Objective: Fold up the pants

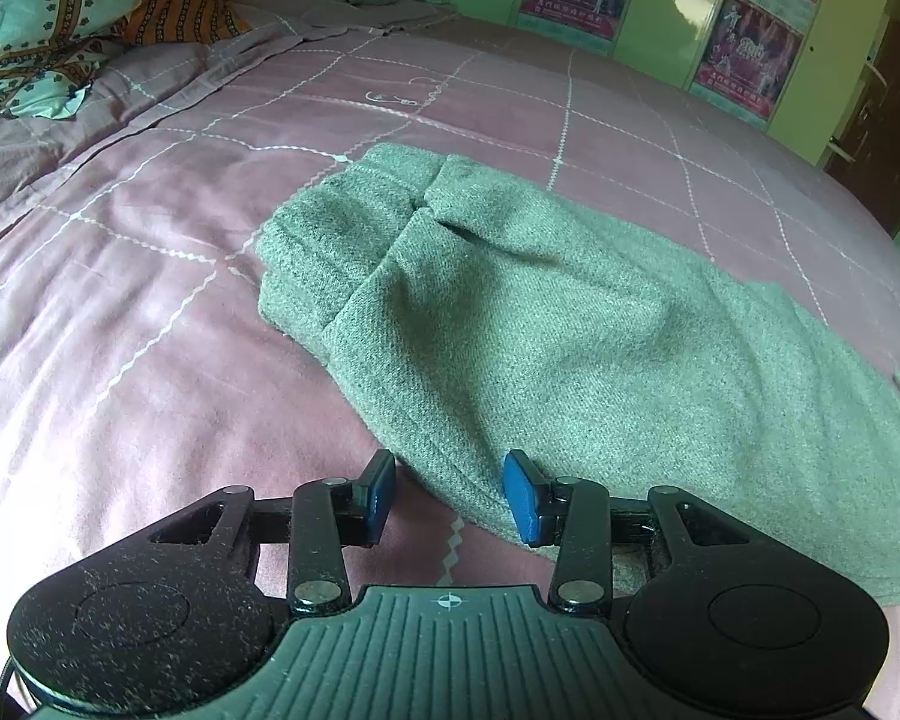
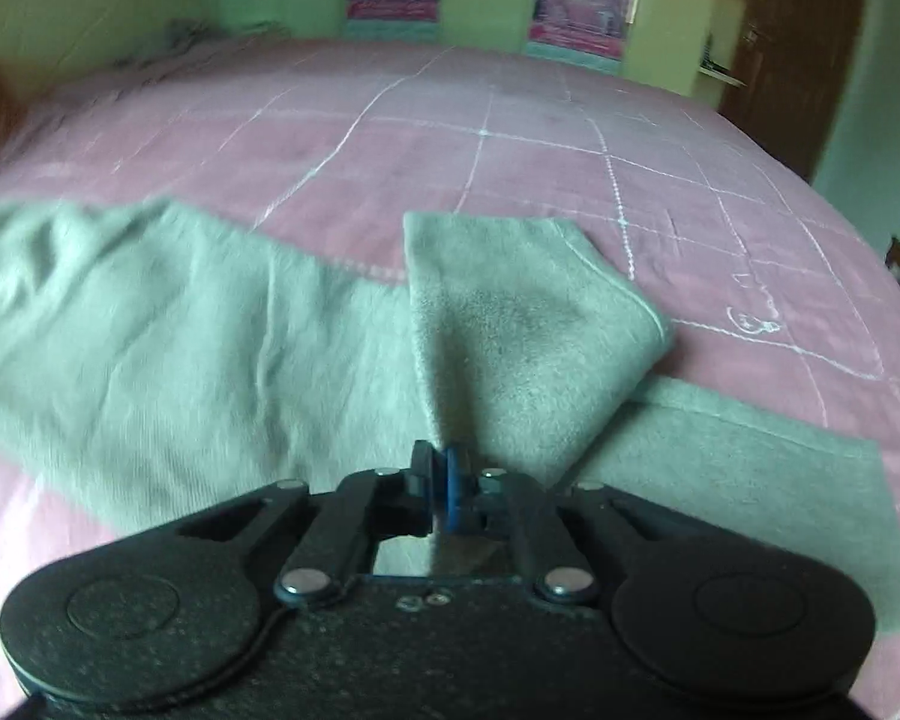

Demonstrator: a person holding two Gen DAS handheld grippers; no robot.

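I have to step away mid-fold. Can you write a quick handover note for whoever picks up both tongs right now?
Left tongs: open, empty, straddling the near edge of the pants below the waistband.
Right tongs: shut on the pants, lifting a leg end that stands up off the bed.
Done: pants lie lengthwise, apparently leg on leg.
Left: carry the held end over toward the waistband, lay it down, smooth, then fold again.

We see the pants (image 1: 510, 300) spread across the bed (image 1: 150, 300), the waistband end to our left, pillows (image 1: 60, 18) behind at the head, and wardrobe doors (image 1: 660, 0) beyond the bed's far edge.
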